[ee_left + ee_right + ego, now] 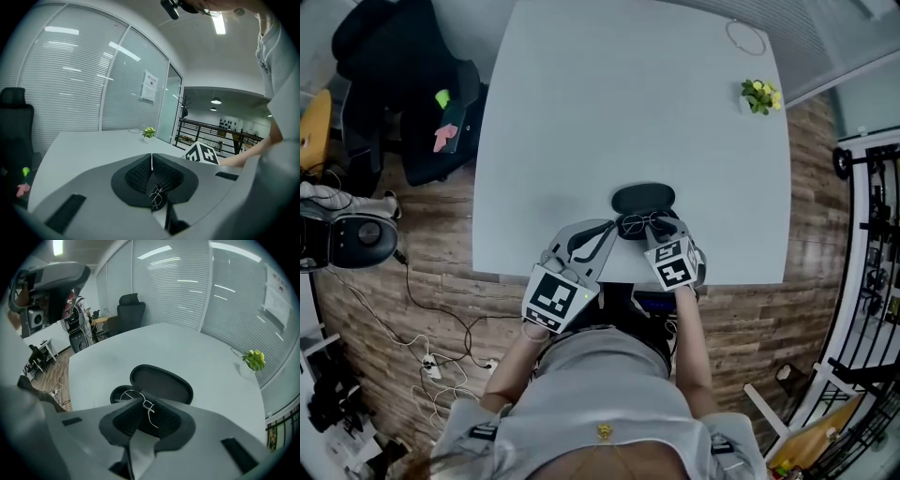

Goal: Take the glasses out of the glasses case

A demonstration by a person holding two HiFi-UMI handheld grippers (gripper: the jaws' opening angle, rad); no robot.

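A black glasses case (643, 198) lies open near the table's front edge, its lid (161, 383) laid back and its base (118, 394) in front. Thin wire-rimmed glasses (637, 225) hang just on the near side of the case, one round rim (125, 394) over the base. My right gripper (652, 232) is shut on the glasses at the bridge (146, 405). My left gripper (606, 231) is beside it on the left, near the table edge. In the left gripper view its pads (140, 173) meet along a thin line and the case is hidden.
A small potted plant (759, 96) stands at the far right of the grey table (581, 112), with a thin wire ring (746, 37) beyond it. A black office chair (403, 84) stands left of the table. Cables lie on the wooden floor (431, 361).
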